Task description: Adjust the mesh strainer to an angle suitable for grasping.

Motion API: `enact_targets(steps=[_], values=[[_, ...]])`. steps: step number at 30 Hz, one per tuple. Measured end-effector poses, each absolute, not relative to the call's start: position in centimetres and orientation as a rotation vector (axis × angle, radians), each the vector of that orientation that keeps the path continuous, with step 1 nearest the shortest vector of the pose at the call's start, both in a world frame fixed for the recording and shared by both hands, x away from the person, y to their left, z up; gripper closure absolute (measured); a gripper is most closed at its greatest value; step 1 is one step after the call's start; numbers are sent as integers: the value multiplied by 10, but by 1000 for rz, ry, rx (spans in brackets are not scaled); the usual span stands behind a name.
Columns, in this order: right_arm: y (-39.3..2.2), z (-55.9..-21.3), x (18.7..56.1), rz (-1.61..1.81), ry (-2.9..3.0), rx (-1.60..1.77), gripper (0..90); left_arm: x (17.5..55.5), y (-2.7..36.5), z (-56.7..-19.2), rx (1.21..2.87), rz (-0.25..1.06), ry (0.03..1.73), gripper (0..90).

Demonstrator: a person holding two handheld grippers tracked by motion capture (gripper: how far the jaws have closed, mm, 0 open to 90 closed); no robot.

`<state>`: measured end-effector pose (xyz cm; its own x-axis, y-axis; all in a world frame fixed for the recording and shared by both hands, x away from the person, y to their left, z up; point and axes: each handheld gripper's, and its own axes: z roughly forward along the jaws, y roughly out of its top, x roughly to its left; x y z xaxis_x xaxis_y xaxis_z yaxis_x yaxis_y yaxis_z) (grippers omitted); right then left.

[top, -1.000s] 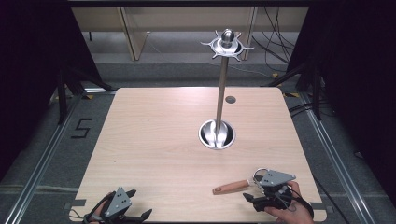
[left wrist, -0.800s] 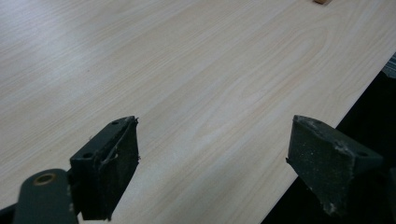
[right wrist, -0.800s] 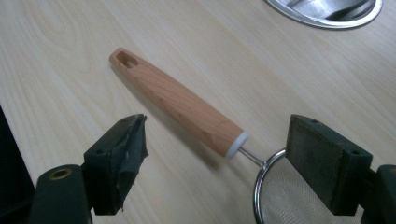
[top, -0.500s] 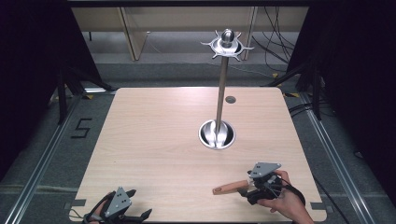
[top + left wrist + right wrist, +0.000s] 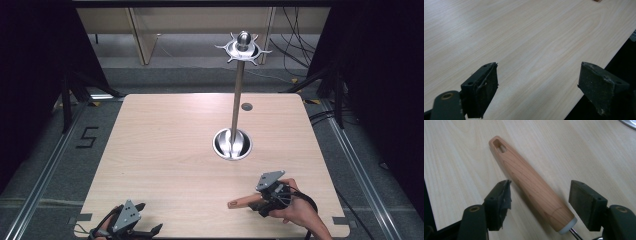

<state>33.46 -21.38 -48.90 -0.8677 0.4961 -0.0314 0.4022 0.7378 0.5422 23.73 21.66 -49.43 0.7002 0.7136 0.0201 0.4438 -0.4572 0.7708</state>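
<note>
Two black jaws of the left gripper are seen rising from the bottom edge, set wide apart with nothing between them. Pale wooden table grain is spread beneath them. The table's edge is cut diagonally toward 4 o'clock, with darkness beyond it.

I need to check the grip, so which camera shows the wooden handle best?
The right gripper view: the wooden handle lies large between the right gripper's open jaws, pads not touching. The high view shows it small beside the hand; the left gripper view catches just a corner.
</note>
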Motion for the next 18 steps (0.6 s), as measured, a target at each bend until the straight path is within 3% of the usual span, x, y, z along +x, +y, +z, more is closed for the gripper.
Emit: enact_targets(steps=[10, 18], values=[[-214, -492, 341, 761, 2818, 750, 410, 240, 218, -494, 2138, 463, 845, 153], [-211, -490, 345, 710, 2827, 738, 505, 241, 218, -494, 2141, 468, 841, 153]])
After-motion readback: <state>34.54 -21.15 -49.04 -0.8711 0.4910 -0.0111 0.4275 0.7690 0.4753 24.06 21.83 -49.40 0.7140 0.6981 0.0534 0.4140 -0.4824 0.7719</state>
